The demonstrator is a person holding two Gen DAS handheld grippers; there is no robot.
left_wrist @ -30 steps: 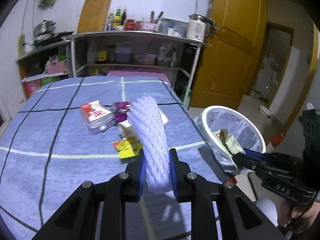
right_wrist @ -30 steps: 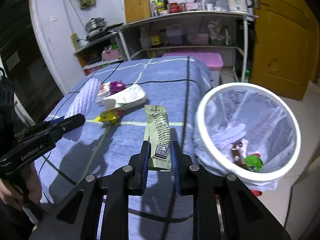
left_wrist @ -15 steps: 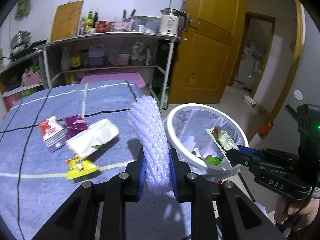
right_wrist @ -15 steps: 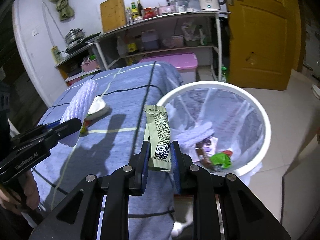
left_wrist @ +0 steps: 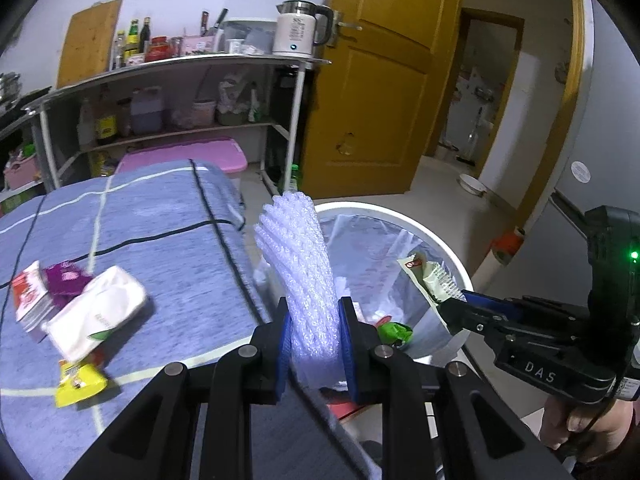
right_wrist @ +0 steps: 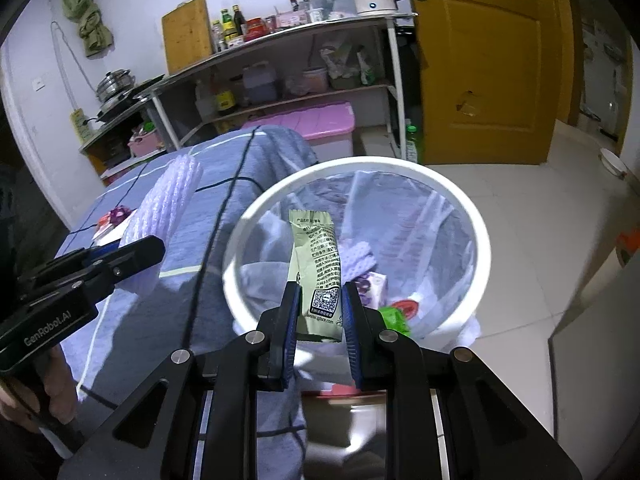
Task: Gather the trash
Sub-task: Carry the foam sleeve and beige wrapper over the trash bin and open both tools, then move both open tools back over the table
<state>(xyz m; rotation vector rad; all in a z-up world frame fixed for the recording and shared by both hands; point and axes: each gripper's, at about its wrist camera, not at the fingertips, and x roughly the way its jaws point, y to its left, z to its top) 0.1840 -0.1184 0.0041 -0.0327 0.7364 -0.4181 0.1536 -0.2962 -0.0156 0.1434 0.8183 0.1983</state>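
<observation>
My left gripper (left_wrist: 313,316) is shut on a white foam fruit net (left_wrist: 298,264), which stands upright at the near left rim of the white trash bin (left_wrist: 404,218). My right gripper (right_wrist: 319,300) is shut on a green snack wrapper (right_wrist: 318,260) held over the bin's (right_wrist: 476,216) opening. The bin has a clear liner with several scraps inside. Each gripper shows in the other's view: the right one (left_wrist: 450,306) with the wrapper (left_wrist: 428,276) over the bin, the left one (right_wrist: 154,244) with the net (right_wrist: 168,196) above the blue tablecloth. On the cloth lie a white tissue pack (left_wrist: 96,314), a yellow wrapper (left_wrist: 78,384) and a red-and-purple packet (left_wrist: 44,288).
The blue checked table (left_wrist: 160,216) ends just left of the bin. Behind stand a metal shelf (left_wrist: 180,68) with bottles and a kettle (left_wrist: 298,30), a pink lidded box (left_wrist: 184,158) and a yellow door (left_wrist: 384,80). Pale floor tiles (right_wrist: 540,208) spread right of the bin.
Both grippers have swung right from over the table to the bin, still holding the foam net and the green wrapper. The table litter has slid to the left of the left wrist view.
</observation>
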